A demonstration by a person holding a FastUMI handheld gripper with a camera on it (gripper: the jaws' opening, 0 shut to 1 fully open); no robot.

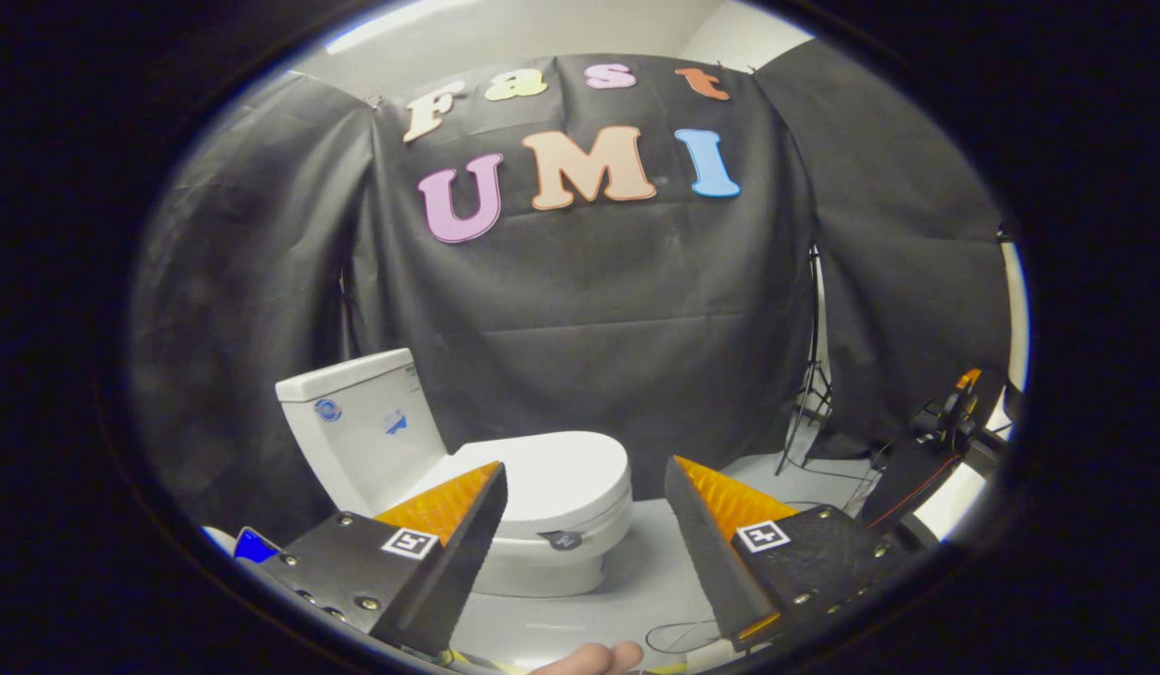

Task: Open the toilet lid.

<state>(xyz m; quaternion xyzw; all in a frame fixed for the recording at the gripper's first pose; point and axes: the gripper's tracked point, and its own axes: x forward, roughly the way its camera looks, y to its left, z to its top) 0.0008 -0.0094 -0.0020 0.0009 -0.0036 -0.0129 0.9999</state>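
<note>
Black cloth hangs as the booth wall ahead of me, over a pale grey floor [636,572]. From my seat I see the toilet [504,497] standing on that floor against the cloth, at about ten o'clock from the gripper [584,473]. Its tank [364,422] sits at the far left with two small blue stickers on its side. The lid [570,473] is down, lying flat on the seat, white and rounded, with its front edge toward one o'clock of the tank. A small dark round tag [563,540] shows on the bowl front just under the lid edge.

My jaws stand wide apart and hold nothing. The left finger's tip overlaps the near left part of the lid in my view; I cannot tell whether it touches. The right finger is clear of the toilet, over bare floor.

At three o'clock a light stand [809,394] rises by the cloth, and further right sits dark gear with an orange part [955,422]. A thin cable [678,637] curls on the floor near the right finger. A fingertip [598,658] of the holding hand shows at six o'clock.
</note>
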